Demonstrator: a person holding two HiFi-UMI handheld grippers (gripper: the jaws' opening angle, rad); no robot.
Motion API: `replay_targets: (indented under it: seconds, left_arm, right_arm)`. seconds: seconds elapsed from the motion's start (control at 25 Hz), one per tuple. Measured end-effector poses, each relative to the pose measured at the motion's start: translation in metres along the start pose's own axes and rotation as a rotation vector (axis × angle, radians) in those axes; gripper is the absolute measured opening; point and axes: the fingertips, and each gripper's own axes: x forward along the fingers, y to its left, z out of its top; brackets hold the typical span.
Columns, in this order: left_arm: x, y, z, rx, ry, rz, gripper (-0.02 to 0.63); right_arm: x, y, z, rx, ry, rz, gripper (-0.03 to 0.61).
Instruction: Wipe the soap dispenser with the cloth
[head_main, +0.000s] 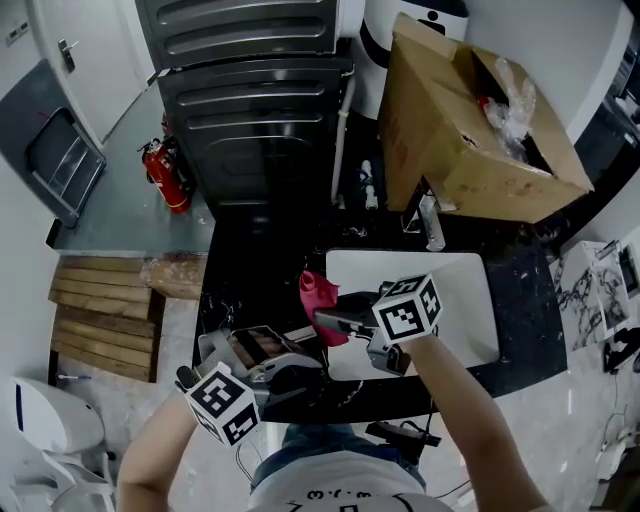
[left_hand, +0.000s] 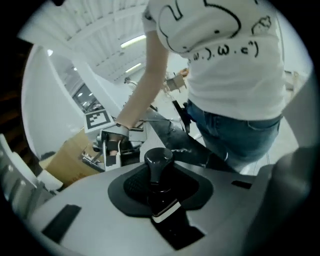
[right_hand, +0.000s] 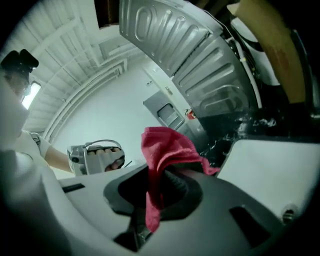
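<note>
Red cloth (right_hand: 165, 150), soft, light and limp, hangs pinched at a fold in my right gripper (right_hand: 160, 197). Near left, my left gripper (left_hand: 162, 200) clamps the dark soap dispenser (left_hand: 158, 162) below its pump head. It looks rigid, glossy and probably slippery, so holding the body seems safest.

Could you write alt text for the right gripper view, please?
A red cloth is clamped in the jaws of the right hand-held gripper, bunched above them. Behind are a dark ribbed metal panel and a white sink.
</note>
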Motion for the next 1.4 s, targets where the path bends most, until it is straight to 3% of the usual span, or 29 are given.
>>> replay_targets:
  seconds: [0.08,0.2,0.32,0.4,0.52,0.6,0.68,0.8,0.88,1.0,1.2,1.4]
  left_arm:
    - [0.004,-0.001,-0.005,0.074,0.05,0.002,0.109]
    - [0.006,-0.004,-0.006,0.117,0.06,0.009,0.109]
    - [0.008,-0.013,-0.003,0.175,0.081,0.011,0.109]
    - [0.01,-0.018,-0.001,0.206,0.092,0.014,0.109]
    - [0.011,-0.022,-0.002,0.224,0.099,0.028,0.107]
    - [0.012,-0.025,-0.002,0.241,0.104,0.034,0.107]
    - [0.012,-0.027,-0.001,0.249,0.106,0.032,0.107]
    - [0.011,-0.024,-0.001,0.224,0.098,0.038,0.107]
    - [0.011,-0.024,-0.001,0.219,0.094,0.04,0.107]
    - [0.012,-0.025,-0.001,0.219,0.095,0.035,0.107]
    - [0.012,-0.027,-0.002,0.25,0.107,0.02,0.107]
    - [0.011,-0.032,-0.004,0.293,0.138,-0.007,0.107]
  right_arm:
    - [-0.009,0.011,0.008,-0.053,-0.023,0.006,0.057]
    - [-0.011,0.033,0.005,-0.167,0.018,0.047,0.057]
    - [0.0,0.048,-0.012,-0.329,0.176,0.058,0.057]
    - [0.008,0.054,-0.024,-0.383,0.307,0.063,0.057]
    - [0.015,0.05,-0.03,-0.386,0.432,0.044,0.057]
    - [0.022,0.037,-0.03,-0.391,0.484,-0.014,0.055]
    - [0.033,0.02,-0.028,-0.394,0.519,-0.077,0.055]
    - [0.042,0.008,-0.025,-0.343,0.518,-0.095,0.055]
    - [0.04,0.009,-0.024,-0.326,0.505,-0.078,0.056]
    - [0.03,0.029,-0.026,-0.383,0.513,-0.009,0.057]
    - [0.033,0.059,-0.033,-0.457,0.604,0.102,0.057]
    - [0.049,0.065,-0.036,-0.403,0.691,0.185,0.054]
